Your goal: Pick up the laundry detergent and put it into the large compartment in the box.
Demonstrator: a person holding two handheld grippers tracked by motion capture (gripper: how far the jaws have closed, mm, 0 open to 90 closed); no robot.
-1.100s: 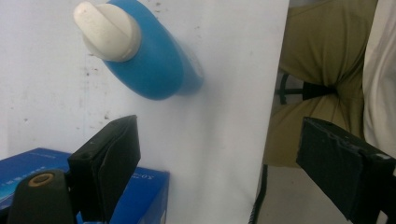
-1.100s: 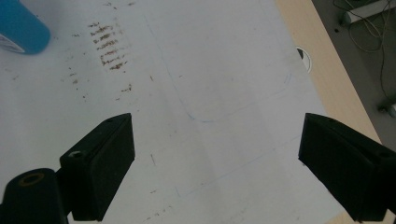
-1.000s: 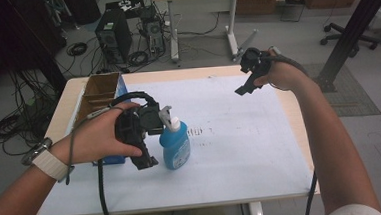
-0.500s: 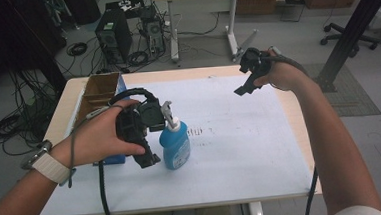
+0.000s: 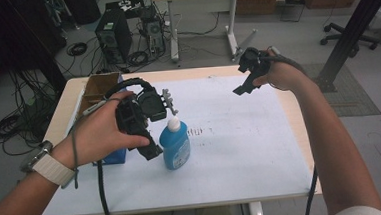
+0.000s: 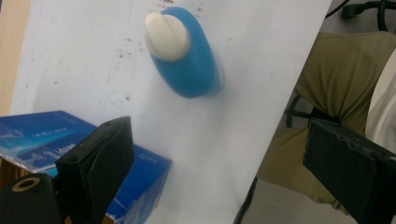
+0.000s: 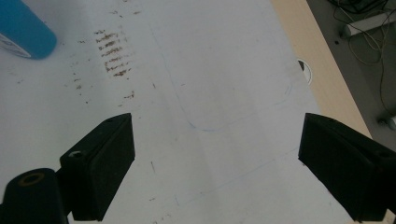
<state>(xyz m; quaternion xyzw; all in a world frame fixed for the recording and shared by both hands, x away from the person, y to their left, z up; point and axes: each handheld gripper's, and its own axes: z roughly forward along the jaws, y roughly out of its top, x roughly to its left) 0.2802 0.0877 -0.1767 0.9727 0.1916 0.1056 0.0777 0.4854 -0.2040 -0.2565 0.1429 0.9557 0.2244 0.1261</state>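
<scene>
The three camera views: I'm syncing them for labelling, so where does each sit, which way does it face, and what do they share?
High view: above the person's side, facing forward and down on the white table; both forearms show, with the left gripper and right gripper.
Left gripper view: rides the left gripper, looking down between open jaws at the blue bottle and blue box; trousered legs show.
Right gripper view: rides the right gripper, looking down between open jaws at stained table.
Shared: all three show the blue bottle.

The left hand (image 5: pixel 102 135) hides most of the blue box (image 5: pixel 114 156); the box's print (image 6: pixel 51 151) is too blurred to read.
</scene>
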